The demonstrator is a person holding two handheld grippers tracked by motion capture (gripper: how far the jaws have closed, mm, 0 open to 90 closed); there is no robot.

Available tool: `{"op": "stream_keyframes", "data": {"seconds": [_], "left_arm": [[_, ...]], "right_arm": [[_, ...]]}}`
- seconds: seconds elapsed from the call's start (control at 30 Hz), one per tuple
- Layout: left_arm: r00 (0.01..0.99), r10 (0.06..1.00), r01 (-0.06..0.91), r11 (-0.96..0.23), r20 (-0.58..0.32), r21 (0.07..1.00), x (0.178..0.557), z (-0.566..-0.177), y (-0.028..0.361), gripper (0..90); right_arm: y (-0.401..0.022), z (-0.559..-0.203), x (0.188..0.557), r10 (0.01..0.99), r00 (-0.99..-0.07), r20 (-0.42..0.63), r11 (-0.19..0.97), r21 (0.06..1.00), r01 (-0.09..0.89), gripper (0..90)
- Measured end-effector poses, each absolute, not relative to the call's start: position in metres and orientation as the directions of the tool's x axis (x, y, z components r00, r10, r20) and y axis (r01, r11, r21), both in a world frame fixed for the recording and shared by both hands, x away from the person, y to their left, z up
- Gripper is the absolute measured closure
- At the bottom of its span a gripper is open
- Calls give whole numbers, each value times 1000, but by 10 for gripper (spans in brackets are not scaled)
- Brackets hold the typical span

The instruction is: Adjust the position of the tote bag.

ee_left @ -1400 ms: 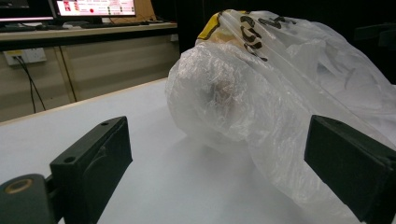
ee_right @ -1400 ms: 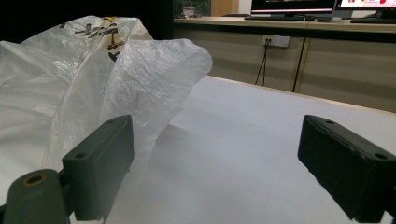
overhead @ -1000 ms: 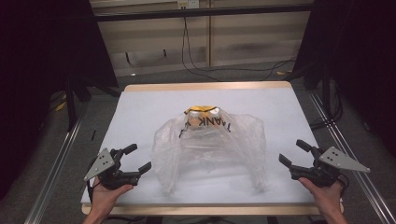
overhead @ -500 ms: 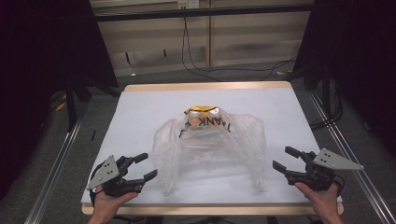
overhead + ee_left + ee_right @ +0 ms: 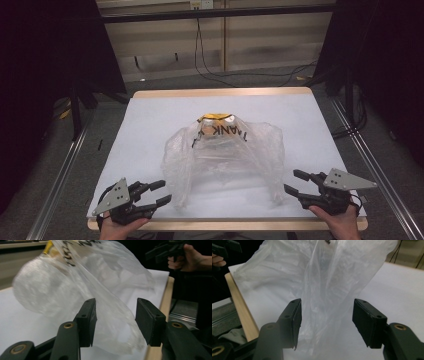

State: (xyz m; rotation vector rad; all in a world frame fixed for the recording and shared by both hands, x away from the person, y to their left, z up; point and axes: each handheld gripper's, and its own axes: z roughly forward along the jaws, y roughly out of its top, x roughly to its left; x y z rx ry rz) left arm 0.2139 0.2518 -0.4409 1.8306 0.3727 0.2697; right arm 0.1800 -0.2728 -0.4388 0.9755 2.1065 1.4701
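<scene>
Crinkled clear plastic bag mid-worktop; left hand-held gripper and right hand-held gripper at near corners, jaws closing, film between, ungripped.

plastic bag mid-table, far table open

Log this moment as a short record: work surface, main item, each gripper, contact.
surface: white table with a wooden edge
main item: clear plastic bag, crumpled, black lettering, something yellow at its top
left gripper: at the bag's near left corner, jaws have just been closing, plastic between them
right gripper: at the near right corner, jaws likewise closing
contact: pads not yet pressing the plastic
</scene>
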Motion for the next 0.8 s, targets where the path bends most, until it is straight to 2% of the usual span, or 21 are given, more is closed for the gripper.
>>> {"op": "stream_keyframes", "data": {"seconds": [0.23, 0.43, 0.57, 0.8], "left_arm": [[942, 336, 104, -312, 8, 944, 216, -447, 242, 613], [940, 343, 119, -319, -2, 940, 224, -450, 241, 618], [941, 338, 115, -332, 4, 936, 226, -451, 239, 586], [949, 317, 115, -352, 3, 929, 224, -452, 236, 605]], "right_arm": [[-260, -449, 182, 682, -731, 34, 322, 883, 341, 481], [-255, -454, 188, 646, -762, 49, 364, 857, 363, 568], [-251, -458, 192, 637, -769, 52, 383, 845, 374, 543], [-236, -468, 203, 603, -797, 47, 444, 809, 384, 512]]}}
